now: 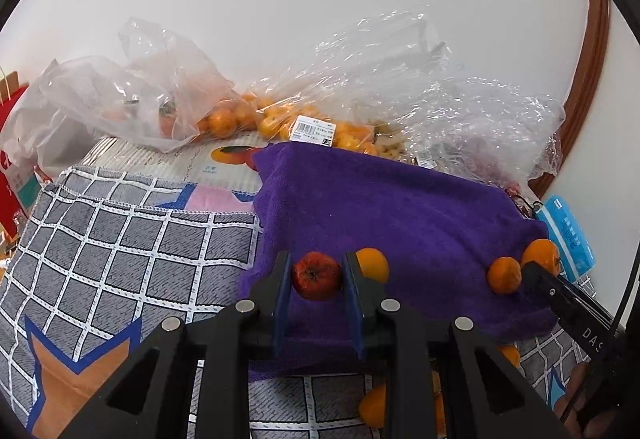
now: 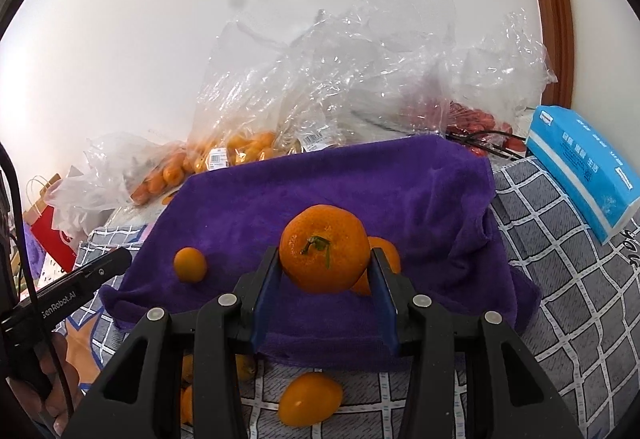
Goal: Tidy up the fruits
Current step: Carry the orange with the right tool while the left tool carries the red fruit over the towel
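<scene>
Both wrist views are bright and evenly lit by soft, diffuse light with no hard shadows. The white wall (image 2: 120,71) washes out toward 9 o'clock in the right view, nearly overexposed. Crinkled plastic bags (image 1: 400,79) carry small glints of glare. Fisheye distortion bends the brown door frame (image 1: 596,79) at 2 o'clock into a curve, and black vignette fills the corners. A faint grey smudge (image 2: 239,1) sits near 12 o'clock. Centres are sharp; the lower edges blur slightly.
</scene>
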`<state>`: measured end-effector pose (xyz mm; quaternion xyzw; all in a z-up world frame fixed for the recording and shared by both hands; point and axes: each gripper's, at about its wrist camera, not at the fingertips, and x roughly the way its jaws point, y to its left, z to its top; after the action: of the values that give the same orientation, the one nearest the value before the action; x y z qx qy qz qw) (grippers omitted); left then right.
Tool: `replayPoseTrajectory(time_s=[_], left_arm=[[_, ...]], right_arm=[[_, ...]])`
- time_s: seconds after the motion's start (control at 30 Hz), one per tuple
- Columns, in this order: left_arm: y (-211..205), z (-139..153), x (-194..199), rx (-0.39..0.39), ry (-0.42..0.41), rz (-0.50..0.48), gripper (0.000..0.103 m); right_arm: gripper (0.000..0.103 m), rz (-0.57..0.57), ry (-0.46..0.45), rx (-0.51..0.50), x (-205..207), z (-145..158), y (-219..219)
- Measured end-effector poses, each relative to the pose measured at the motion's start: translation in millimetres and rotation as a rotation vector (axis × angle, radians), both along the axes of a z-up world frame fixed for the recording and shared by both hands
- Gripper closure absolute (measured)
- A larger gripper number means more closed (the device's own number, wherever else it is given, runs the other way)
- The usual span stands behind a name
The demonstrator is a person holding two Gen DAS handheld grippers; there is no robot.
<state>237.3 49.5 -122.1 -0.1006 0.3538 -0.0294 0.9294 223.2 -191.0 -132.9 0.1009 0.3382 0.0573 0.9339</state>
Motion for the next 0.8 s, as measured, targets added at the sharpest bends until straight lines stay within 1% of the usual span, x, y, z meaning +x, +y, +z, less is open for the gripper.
replayPoseTrajectory(time_s=[0.23,0.33,0.43,0.6,0.63,0.8], left_arm=[[6,-3,1,-0.004,-0.015,0.018,0.079],[8,-4,2,-0.049,-0.017,0.006,0.079],[7,-6,3,-0.063,-0.021,0.001,0.079],[0,-9,3,-0.097,-0.017,-0.049,0.079],[-2,-10,3,-0.099,-0.016,-0.058,0.079],[-12,-16,4,-0.057,-0.009,-0.070,0.079]], right_arm=[[0.059,-0.015,-0.031,-0.047,-3,1,-3],[0.059,-0.015,-0.021,-0.018,-1,-2,-7],[0.059,-0.002,-0.009,-0.003,0,-4,-7],[0.059,0.034,0.014,0.024,0,-9,-3],[0.059,0.045,0.023,0.033,0,-11,-2],[0.059,0.044,0.049,0.029,1,-19,-1]])
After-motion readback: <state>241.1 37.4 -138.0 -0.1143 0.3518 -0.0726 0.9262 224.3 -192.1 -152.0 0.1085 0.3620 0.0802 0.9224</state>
